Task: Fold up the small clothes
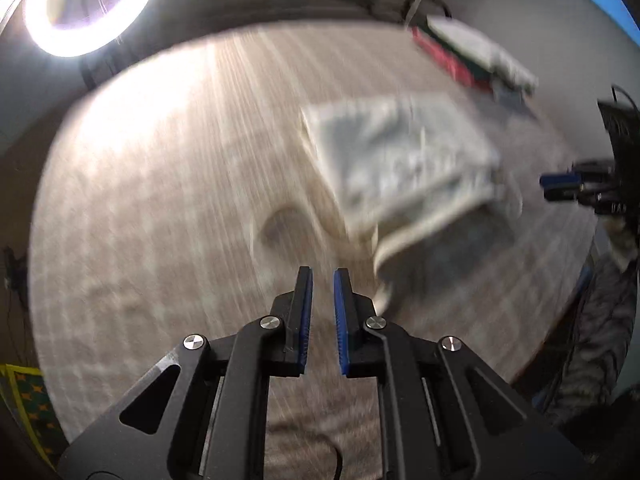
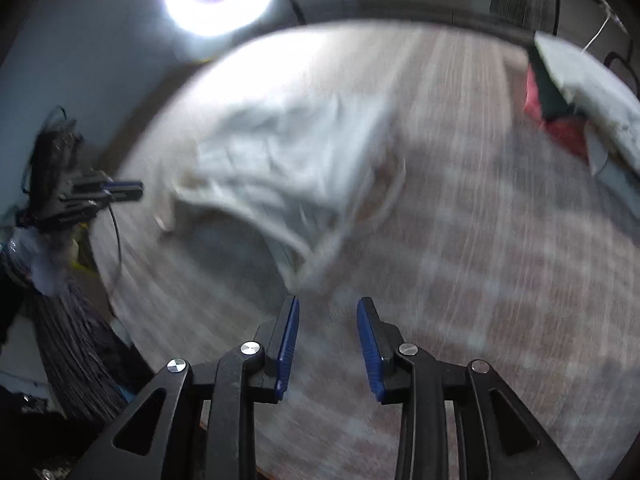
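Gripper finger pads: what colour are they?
Blue pads on black fingers, clearest in the right wrist view.

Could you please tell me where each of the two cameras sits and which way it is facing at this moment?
Left wrist: rides the left tool, looking forward over the table at the pale garment; the right tool and a sleeved arm show at right.
Right wrist: rides the right tool, facing the same garment; the left tool shows at left.
Shared: garment, table, ring light, folded stack.

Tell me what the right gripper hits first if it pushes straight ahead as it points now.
Probably the near hem of the white garment; the right gripper is open and empty, aimed at that edge. Motion blur leaves depth unclear.
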`<control>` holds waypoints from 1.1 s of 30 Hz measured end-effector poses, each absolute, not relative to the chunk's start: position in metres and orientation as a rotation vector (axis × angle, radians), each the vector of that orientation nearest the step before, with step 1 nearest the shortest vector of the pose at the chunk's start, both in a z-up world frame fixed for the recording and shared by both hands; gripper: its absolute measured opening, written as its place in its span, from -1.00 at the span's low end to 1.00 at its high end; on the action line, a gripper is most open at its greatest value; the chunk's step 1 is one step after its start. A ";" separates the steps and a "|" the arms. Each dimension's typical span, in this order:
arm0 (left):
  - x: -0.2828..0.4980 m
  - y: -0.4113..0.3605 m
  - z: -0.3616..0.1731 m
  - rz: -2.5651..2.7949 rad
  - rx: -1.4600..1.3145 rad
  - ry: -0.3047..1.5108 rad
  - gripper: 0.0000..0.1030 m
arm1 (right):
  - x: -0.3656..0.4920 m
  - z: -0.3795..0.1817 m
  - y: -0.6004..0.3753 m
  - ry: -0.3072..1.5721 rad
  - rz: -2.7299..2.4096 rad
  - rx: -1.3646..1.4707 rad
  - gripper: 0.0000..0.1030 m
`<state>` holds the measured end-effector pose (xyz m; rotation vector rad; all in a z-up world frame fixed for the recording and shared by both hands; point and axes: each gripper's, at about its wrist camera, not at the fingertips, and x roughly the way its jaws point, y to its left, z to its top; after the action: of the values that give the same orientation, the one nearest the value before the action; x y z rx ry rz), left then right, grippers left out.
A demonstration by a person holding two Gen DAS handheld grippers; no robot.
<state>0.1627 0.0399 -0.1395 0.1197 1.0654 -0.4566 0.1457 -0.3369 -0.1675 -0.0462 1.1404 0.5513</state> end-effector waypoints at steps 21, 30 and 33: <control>0.282 0.029 -0.201 -0.392 -0.424 1.116 -0.83 | 0.287 -0.220 -0.353 1.041 0.457 0.522 -0.27; 0.272 0.021 -0.198 -0.307 -0.303 1.038 -1.00 | 0.293 -0.217 -0.333 0.999 0.468 0.486 -1.00; 0.269 0.029 -0.207 -0.260 -0.289 1.067 -1.00 | 0.290 -0.219 -0.328 1.022 0.419 0.431 -1.00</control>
<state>0.2694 0.0287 -0.2072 -0.2891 1.0673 -0.2597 0.2900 -0.3278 -0.2185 0.4305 1.0223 0.4191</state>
